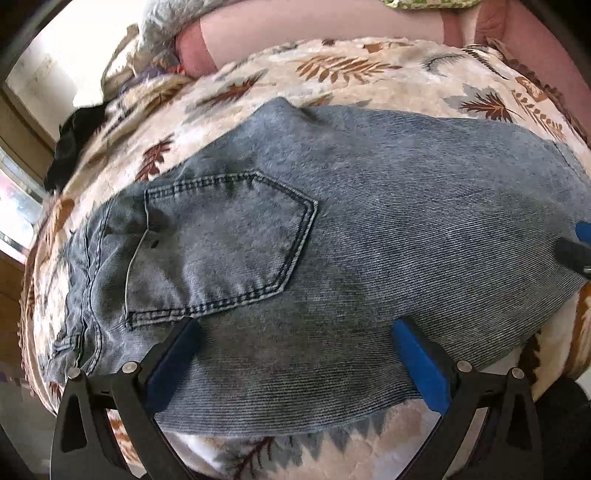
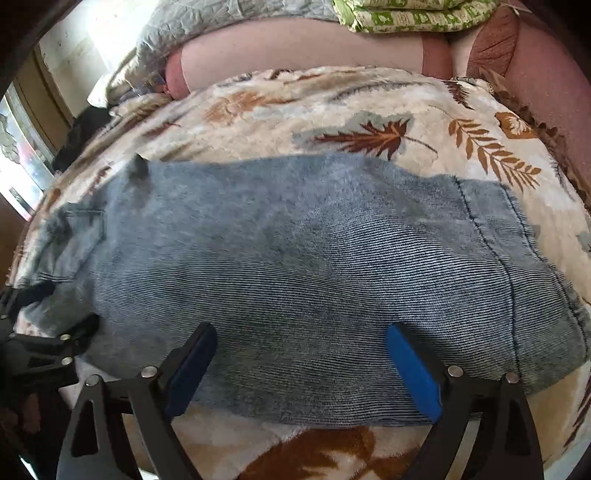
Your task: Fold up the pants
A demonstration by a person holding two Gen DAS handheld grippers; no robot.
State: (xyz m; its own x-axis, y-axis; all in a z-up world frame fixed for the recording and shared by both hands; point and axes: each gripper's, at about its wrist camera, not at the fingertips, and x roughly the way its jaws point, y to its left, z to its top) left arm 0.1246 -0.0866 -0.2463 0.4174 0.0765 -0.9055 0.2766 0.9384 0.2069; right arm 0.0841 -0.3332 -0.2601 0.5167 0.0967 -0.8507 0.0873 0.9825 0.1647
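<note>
1. My left gripper (image 1: 295, 332) and right gripper (image 2: 301, 339) both stand spread, empty, over the jeans (image 1: 332, 221) lying flat on the blanket (image 1: 369, 74).
2. Between folds, I judge.
3. Next: pinch the near edge, both sides.

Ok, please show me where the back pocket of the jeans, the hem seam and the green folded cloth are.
back pocket (image 1: 225, 240), left wrist view, middle of its patch
hem seam (image 2: 491, 240), right wrist view, dark stitch line
green folded cloth (image 2: 410, 14), right wrist view, its front edge

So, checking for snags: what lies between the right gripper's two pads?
Only the jeans: in the right wrist view, bare denim spans the gap of the open right gripper.
</note>
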